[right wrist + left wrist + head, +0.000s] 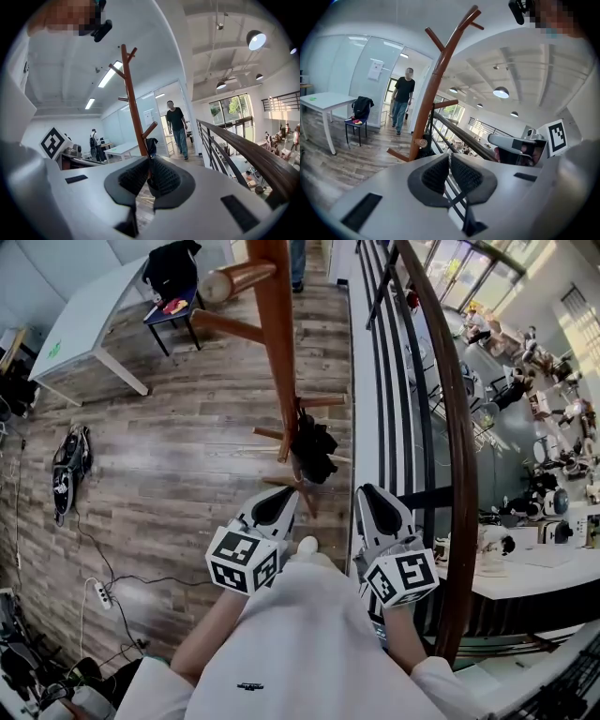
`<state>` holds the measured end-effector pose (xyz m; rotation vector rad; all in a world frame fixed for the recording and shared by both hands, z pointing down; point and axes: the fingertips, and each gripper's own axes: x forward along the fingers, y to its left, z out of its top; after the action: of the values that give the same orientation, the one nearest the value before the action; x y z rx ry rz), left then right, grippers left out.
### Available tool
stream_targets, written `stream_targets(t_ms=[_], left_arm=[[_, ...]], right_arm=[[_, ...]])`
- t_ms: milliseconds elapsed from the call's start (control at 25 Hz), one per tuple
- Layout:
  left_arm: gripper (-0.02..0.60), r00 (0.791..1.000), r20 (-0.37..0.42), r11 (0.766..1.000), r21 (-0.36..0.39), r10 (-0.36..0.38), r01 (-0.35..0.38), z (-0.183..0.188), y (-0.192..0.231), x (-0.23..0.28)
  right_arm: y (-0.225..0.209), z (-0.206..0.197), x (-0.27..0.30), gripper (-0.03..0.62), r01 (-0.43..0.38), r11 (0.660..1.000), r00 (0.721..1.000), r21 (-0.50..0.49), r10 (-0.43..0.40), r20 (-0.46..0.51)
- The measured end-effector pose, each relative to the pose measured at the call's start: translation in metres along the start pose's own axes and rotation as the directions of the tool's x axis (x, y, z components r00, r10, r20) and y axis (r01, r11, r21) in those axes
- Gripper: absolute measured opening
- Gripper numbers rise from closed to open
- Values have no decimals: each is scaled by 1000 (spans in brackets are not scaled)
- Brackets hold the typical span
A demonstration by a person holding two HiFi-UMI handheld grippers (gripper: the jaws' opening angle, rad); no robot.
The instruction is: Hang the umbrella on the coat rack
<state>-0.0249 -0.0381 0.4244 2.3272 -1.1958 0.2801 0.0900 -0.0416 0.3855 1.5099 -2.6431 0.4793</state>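
On a lower peg of the tall reddish-brown wooden coat rack (275, 324) hangs the black folded compact umbrella (314, 448), a dark bunched bundle close against the pole, and by the look of it the hanging is done. Whether it hangs by a strap or by the handle, I can't make out from up here. My read: it's light, with loose, slippery fabric folds that would give and slide under the pads, and a stiff shaft inside. So if it needs resetting, go for the firm handle end or a loop, never the cloth. Now the tools: the left gripper (449, 157) has its jaws pressed together with nothing between them, aimed toward the rack, near the umbrella but not on it. The right gripper (150, 159), same story, pads meeting, empty, just beside the left one and facing the pole. Further out there's grey-brown wood plank floor (187, 456), a dark curved handrail with bars (461, 474) on the right, a white table (84, 315) far back, and a person in a dark shirt (402, 101) walking near the glass wall
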Motion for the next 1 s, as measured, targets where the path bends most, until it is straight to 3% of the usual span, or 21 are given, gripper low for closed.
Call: stream_targets(t_ms=[600,1000], left_arm=[[29,992,116,997,61,45,-52,33,-23,-49],[29,992,110,997,47,63,-69,31,-16,-47]], right_arm=[[24,-7,-10,58,-16,999,1000,-44,15,-21],[29,1,-8,52,-7,996,1000,-84,6,-20]])
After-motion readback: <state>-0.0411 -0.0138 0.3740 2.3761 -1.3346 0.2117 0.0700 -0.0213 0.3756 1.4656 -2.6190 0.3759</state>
